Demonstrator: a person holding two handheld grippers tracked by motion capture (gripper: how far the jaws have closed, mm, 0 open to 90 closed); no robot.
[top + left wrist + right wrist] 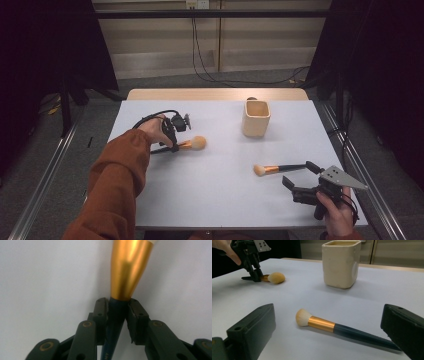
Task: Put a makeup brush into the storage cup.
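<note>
Two makeup brushes with dark handles, gold ferrules and tan bristles lie on the white table (220,200). My left gripper (172,137) (117,304) is shut on the handle of the left brush (196,143) (130,267), just behind its ferrule, with the brush resting on the table. This gripper (254,273) and its brush (274,278) also appear far off in the right gripper view. The second brush (272,169) (329,327) lies at the right, its handle end between the open jaws of my right gripper (299,173) (328,315), untouched by them.
A cream square cup (256,118) (340,263) stands upright behind the middle of the table, between the two brushes and farther away. Cables hang along the back wall. Dark frames stand to either side of the table.
</note>
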